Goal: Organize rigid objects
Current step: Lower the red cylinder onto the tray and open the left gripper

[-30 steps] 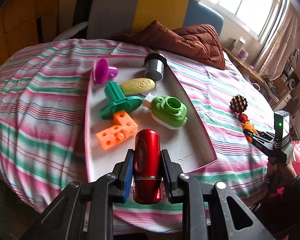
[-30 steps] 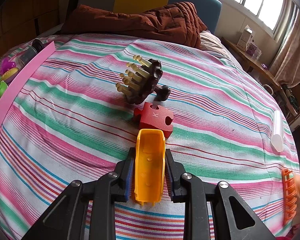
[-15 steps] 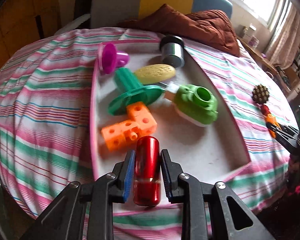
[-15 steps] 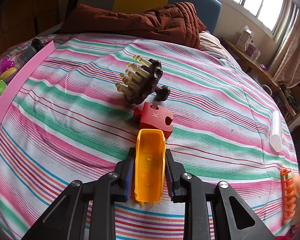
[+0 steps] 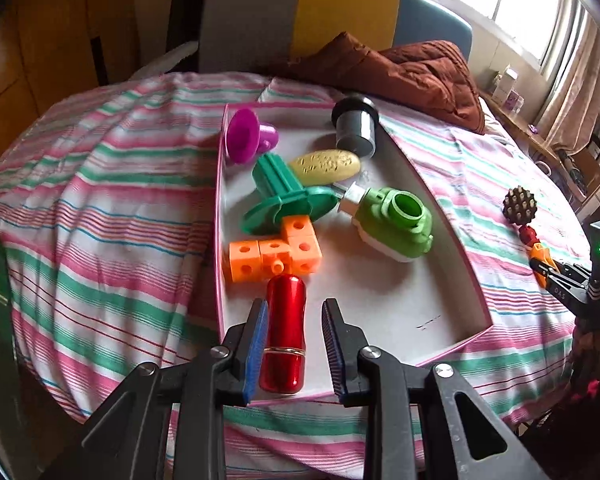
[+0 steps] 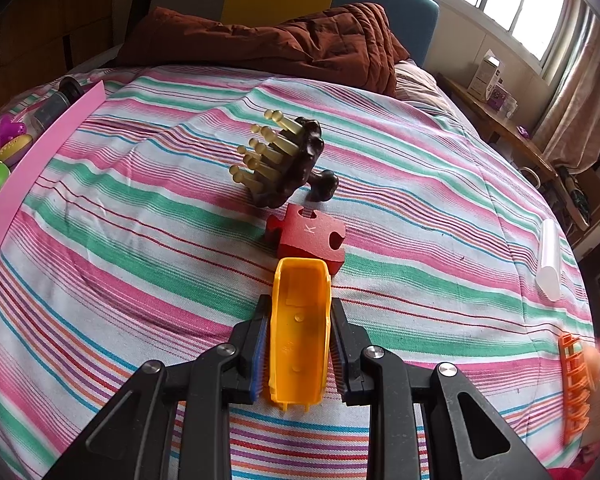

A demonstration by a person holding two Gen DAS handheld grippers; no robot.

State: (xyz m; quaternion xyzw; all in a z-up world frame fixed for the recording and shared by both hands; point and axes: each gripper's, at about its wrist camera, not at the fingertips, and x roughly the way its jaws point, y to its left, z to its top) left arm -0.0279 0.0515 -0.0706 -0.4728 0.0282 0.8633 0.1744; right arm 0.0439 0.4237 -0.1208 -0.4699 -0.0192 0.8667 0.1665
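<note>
A glossy red cylinder [image 5: 284, 332] lies on the white tray [image 5: 400, 312] near its front edge, its tip at the orange blocks [image 5: 274, 254]. My left gripper [image 5: 294, 308] straddles it with jaws opening; a gap shows beside the right pad. The tray also holds a green camera toy [image 5: 396, 228], a green flanged piece [image 5: 288, 196], a yellow oval [image 5: 326, 166], a purple cup [image 5: 246, 140] and a grey cylinder [image 5: 356, 128]. My right gripper [image 6: 298, 308] is shut on a yellow plastic shell [image 6: 298, 332], just before a red puzzle block [image 6: 312, 236] and a brown pegged massager [image 6: 292, 164].
Everything rests on a striped bedspread [image 6: 140, 240]. A brown quilt [image 6: 280, 48] lies at the bed's head. A white tube [image 6: 550, 260] and an orange ladder piece [image 6: 576, 384] lie at the right. The tray's pink wall [image 6: 40, 148] runs along the right view's left edge.
The left jaws have parted from the red cylinder, which now rests in the tray by the orange blocks. The right gripper and its yellow shell have not moved.
</note>
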